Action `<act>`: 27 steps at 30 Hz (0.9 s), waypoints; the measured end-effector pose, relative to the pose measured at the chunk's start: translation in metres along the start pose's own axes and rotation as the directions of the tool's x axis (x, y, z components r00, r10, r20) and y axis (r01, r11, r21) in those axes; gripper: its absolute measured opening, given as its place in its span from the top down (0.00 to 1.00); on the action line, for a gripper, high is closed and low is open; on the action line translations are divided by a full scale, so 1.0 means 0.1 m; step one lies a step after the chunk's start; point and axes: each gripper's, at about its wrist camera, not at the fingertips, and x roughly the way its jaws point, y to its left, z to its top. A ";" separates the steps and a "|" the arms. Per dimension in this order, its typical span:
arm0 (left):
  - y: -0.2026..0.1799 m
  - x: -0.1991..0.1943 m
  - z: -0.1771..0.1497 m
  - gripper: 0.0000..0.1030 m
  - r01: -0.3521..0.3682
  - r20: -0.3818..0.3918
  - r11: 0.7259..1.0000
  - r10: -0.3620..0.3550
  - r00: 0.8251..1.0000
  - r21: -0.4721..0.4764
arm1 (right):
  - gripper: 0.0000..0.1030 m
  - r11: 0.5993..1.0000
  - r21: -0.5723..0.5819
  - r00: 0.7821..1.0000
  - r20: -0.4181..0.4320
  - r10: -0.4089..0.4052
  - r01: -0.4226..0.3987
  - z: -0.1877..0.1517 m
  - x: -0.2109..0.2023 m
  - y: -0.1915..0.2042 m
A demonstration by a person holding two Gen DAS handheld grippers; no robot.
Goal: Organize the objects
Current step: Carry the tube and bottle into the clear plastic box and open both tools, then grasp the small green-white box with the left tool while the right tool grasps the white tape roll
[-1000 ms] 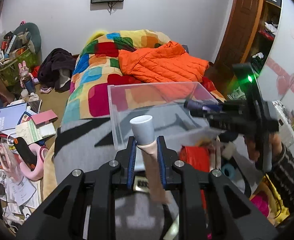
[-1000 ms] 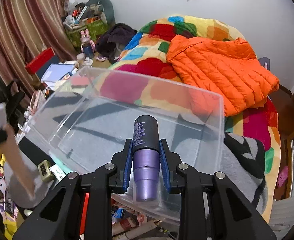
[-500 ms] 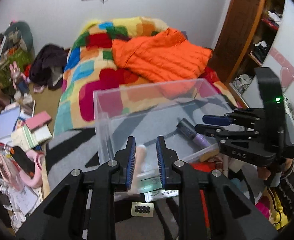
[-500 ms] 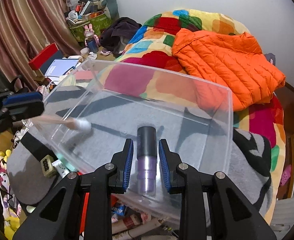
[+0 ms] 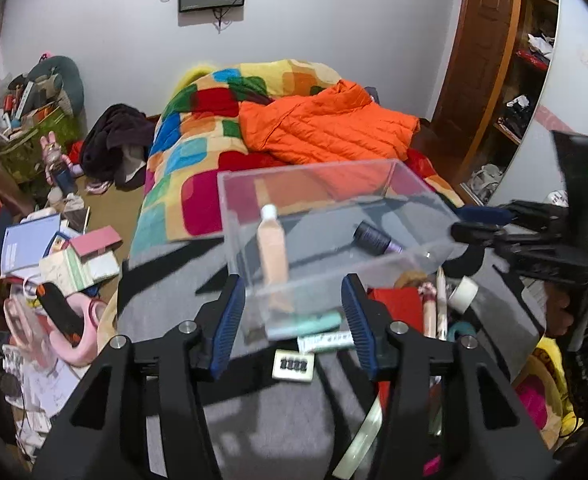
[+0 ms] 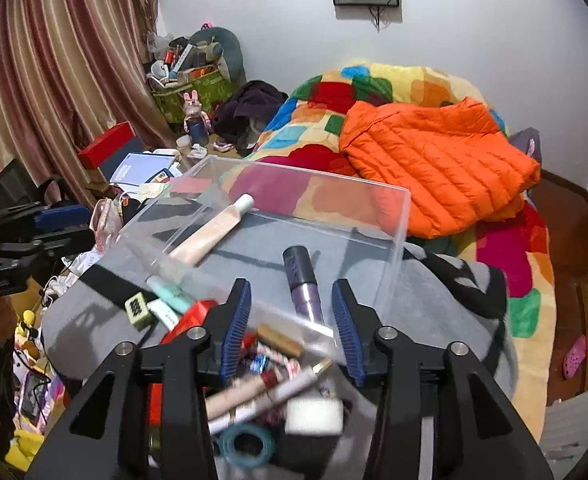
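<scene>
A clear plastic box (image 5: 306, 169) sits on a grey blanket in front of both grippers. Inside it lie a peach tube with a white cap (image 5: 272, 249) and a purple bottle with a dark cap (image 5: 376, 240). My left gripper (image 5: 290, 320) hangs just before the box's near wall, its jaws opening with nothing pressed between them. In the right wrist view the box (image 6: 404, 216) holds the tube (image 6: 210, 232) and the bottle (image 6: 304, 284). My right gripper (image 6: 290, 320) is also opening; the bottle shows between its fingers but lies free.
Small items lie heaped in front of the box: a mint tube (image 6: 172, 294), a dotted block (image 6: 137, 309), a white tape roll (image 6: 314, 416), a blue ring (image 6: 246, 446), pens. An orange jacket (image 5: 326, 128) lies on the patchwork quilt behind. Books and clutter cover the floor at left (image 5: 54, 248).
Both grippers let go: the peach tube and the purple bottle now lie in the box. Both jaws have widened and both grippers have drawn back from the box.
</scene>
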 end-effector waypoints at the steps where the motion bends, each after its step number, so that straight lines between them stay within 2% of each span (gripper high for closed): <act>1: 0.01 0.01 -0.04 0.50 -0.002 -0.004 1.000 0.002 1.000 -0.002 | 0.55 1.000 -0.002 1.000 0.006 -0.005 0.005 -0.04 -0.04 0.00; 4: 0.04 0.04 -0.18 0.43 -0.015 -0.015 1.000 0.015 1.000 -0.012 | 0.50 1.000 0.002 1.000 0.019 -0.022 0.022 -0.21 -0.14 -0.01; 7: 0.06 0.10 -0.32 0.40 -0.026 -0.033 0.999 0.026 0.999 -0.022 | 0.49 0.999 0.023 0.999 0.007 -0.043 0.043 -0.36 -0.14 -0.05; 15: 0.08 0.36 -0.66 0.39 -0.024 -0.119 0.999 0.019 0.993 -0.038 | 0.49 0.994 0.105 0.998 -0.060 -0.022 0.028 -0.72 0.04 -0.15; 20: 0.08 0.52 -0.73 0.39 -0.022 -0.156 0.999 0.015 0.988 -0.043 | 0.50 0.990 0.143 0.996 -0.090 -0.010 0.023 -0.82 0.15 -0.21; 22: 0.07 0.57 -0.72 0.40 -0.032 -0.154 0.999 0.026 0.988 -0.038 | 0.53 0.988 0.154 0.996 -0.092 -0.006 0.020 -0.83 0.17 -0.22; 23: 0.06 0.59 -0.72 0.42 -0.035 -0.154 0.999 0.029 0.988 -0.034 | 0.55 0.987 0.157 0.996 -0.091 -0.004 0.019 -0.84 0.18 -0.22; 25: 0.05 0.62 -0.71 0.56 -0.030 -0.154 0.999 0.025 0.988 -0.034 | 0.66 0.987 0.160 0.996 -0.091 0.003 0.012 -0.85 0.19 -0.22; 27: 0.05 0.65 -0.71 0.67 -0.016 -0.160 0.999 0.010 0.987 -0.039 | 0.66 0.986 0.167 0.996 -0.085 0.009 0.005 -0.86 0.19 -0.23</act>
